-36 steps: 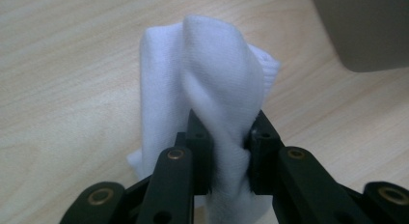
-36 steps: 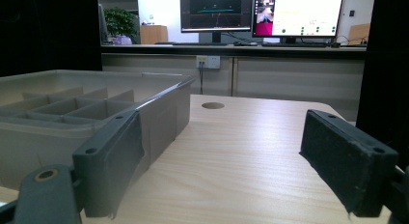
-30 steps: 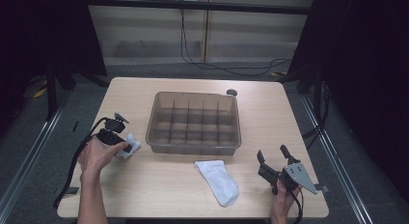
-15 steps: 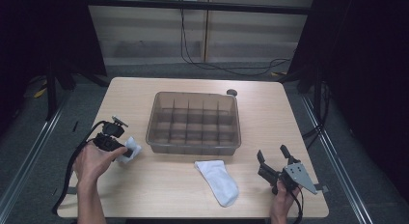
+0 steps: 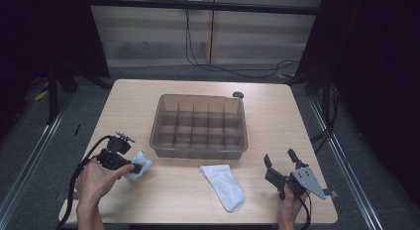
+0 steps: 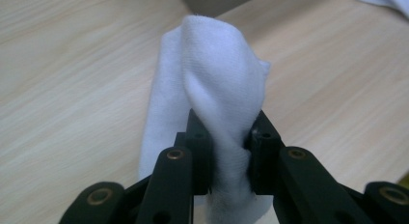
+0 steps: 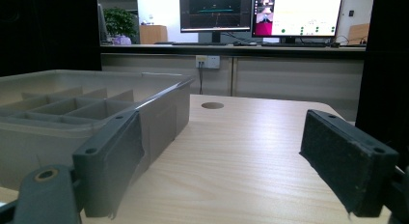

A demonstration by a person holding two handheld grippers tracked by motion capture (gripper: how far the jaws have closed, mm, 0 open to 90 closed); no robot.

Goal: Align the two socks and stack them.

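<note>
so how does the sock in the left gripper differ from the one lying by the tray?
The held sock is pinched between the left gripper fingers and bunched up; the loose sock lies flat and stretched out, untouched. The held sock sits left of the divided tray, the loose sock in front of it. Both are white.

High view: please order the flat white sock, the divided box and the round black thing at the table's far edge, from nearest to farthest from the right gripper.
From the right gripper:
1. Flat white sock, on the table toward the person's left.
2. Divided box, farther back, at the table's middle.
3. Round black thing, behind the box, near the far edge.
</note>
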